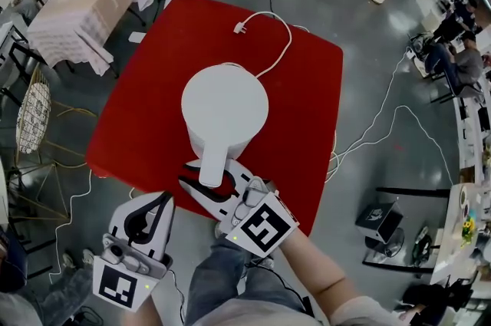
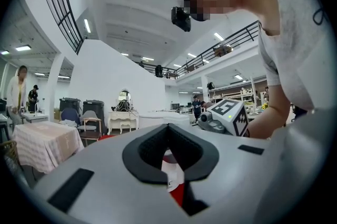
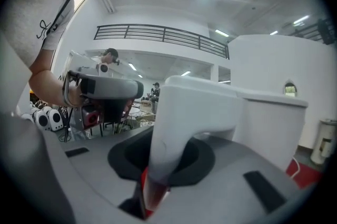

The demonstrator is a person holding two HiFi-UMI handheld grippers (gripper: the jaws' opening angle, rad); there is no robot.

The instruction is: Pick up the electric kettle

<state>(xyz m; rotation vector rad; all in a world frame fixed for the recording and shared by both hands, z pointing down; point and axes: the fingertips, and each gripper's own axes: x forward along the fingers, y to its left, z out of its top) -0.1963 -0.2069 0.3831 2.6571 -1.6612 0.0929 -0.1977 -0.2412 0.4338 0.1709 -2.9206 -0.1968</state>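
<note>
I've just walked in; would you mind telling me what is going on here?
A person holds a hand-held gripper in each hand at a red table. The right hand-held gripper has its jaws apart either side of the handle of the white electric kettle, not yet closed on it. The kettle stands on the table, its plug lying loose behind it. The left hand-held gripper hovers near the table's edge, shut and empty.
</note>
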